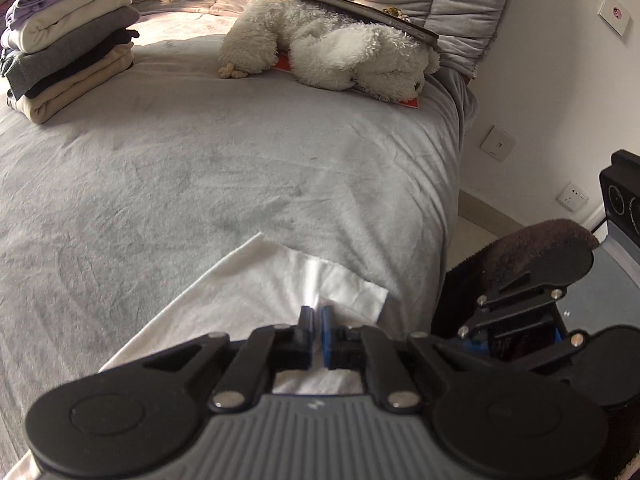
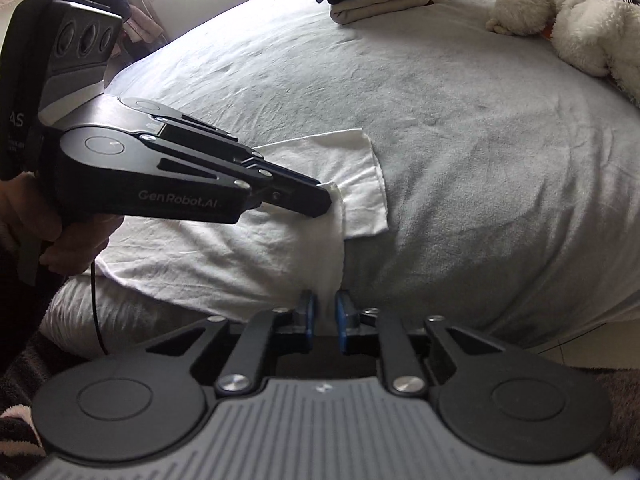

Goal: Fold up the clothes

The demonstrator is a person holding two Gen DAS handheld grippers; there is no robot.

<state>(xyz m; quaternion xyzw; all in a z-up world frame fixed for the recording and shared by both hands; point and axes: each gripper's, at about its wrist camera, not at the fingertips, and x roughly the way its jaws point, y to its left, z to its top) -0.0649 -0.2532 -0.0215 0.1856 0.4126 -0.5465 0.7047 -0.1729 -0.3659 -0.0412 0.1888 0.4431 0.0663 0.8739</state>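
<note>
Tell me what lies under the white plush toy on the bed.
Under the white plush toy a flat red item shows at its edges, lying on the grey bedspread. Most of it is covered, so what it is cannot be told.

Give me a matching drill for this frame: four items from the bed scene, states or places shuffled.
Column 1:
1. white garment
2. stack of folded clothes
3. plush toy
4. left gripper

Column 2:
A. piled at the far left of the bed in the left wrist view
B. shut on a fold of white cloth
C. spread at the near edge of the bed, one sleeve out flat
D. lying near the pillows with a dark flat thing across its back

Pairs: 1-C, 2-A, 3-D, 4-B
</note>
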